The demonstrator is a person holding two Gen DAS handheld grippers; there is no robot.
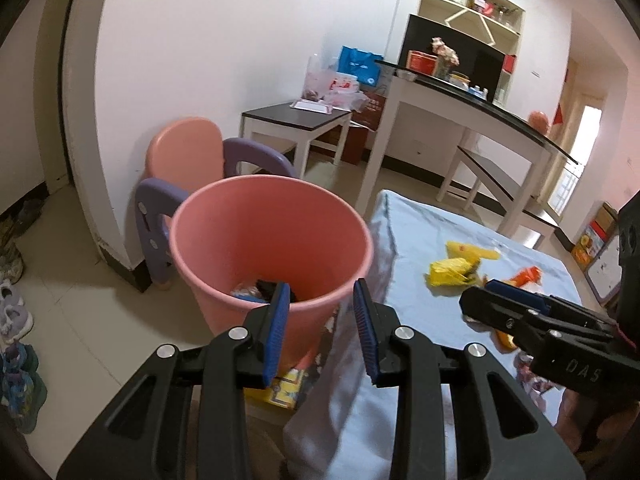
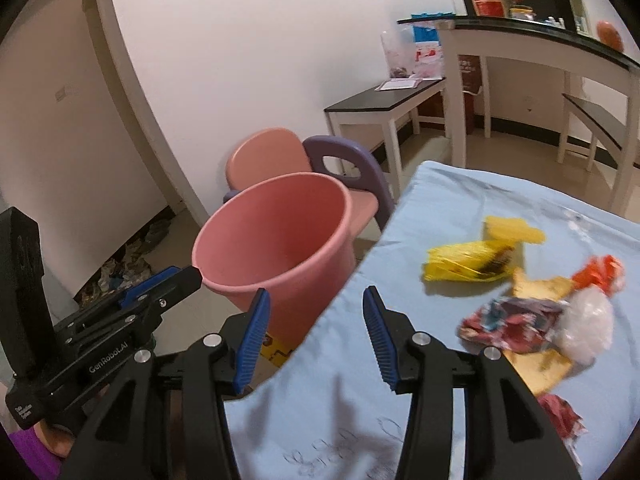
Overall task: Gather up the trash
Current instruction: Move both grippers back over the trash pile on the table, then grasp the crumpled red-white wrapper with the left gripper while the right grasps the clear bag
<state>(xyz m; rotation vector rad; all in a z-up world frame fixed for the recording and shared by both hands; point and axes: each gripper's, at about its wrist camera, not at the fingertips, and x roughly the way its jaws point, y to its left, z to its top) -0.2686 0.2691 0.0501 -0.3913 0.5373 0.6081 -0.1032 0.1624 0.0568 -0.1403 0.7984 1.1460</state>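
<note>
A pink bin (image 1: 272, 248) stands on the floor left of the table with the light blue cloth (image 1: 420, 320); some trash lies at its bottom (image 1: 256, 290). My left gripper (image 1: 322, 296) is open and empty, over the bin's near rim. My right gripper (image 2: 316, 308) is open and empty above the cloth's left edge, beside the bin (image 2: 276, 240). On the cloth lie yellow wrappers (image 2: 472, 260), an orange wrapper (image 2: 600, 272), a red-blue wrapper (image 2: 512, 320), a clear plastic bag (image 2: 588, 328) and brown paper pieces (image 2: 536, 372). The right gripper also shows in the left wrist view (image 1: 492, 294), over the trash.
A pink and purple child's chair (image 1: 188, 168) stands behind the bin. A white bench with a dark top (image 1: 296, 120) and a high white table (image 1: 460, 108) stand further back. Shoes (image 1: 16, 312) line the floor at left. A yellow box (image 1: 280, 392) lies under the table edge.
</note>
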